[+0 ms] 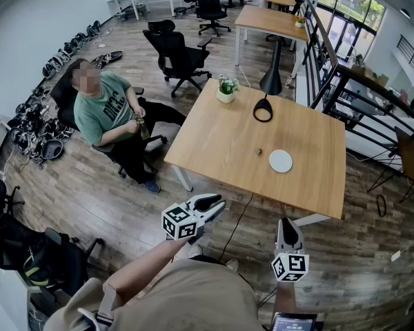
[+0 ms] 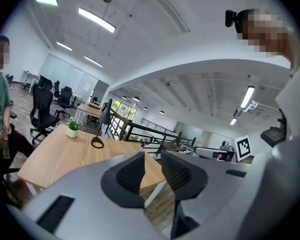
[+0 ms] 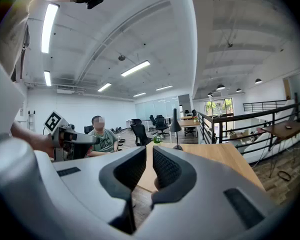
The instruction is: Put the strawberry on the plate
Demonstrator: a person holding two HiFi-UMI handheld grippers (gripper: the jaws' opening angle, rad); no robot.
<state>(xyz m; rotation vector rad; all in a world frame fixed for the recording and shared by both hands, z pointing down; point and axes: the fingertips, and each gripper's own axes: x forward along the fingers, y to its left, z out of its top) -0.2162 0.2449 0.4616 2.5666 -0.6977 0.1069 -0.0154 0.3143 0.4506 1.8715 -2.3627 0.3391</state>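
Both grippers are held in front of the person's body, short of the near edge of the table (image 1: pixel 221 143). The left gripper (image 1: pixel 212 203) points slantwise toward the table, with its jaws apart and empty. The right gripper (image 1: pixel 288 221) points straight ahead, its jaws drawn together on nothing. A small spot, probably the strawberry (image 1: pixel 259 152), lies on the table just beside the plate (image 1: pixel 281 161).

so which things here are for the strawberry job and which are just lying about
For the job: strawberry, plate, wooden table, left gripper, right gripper.
Just lying about: potted plant, black lamp, office chair, seated person.
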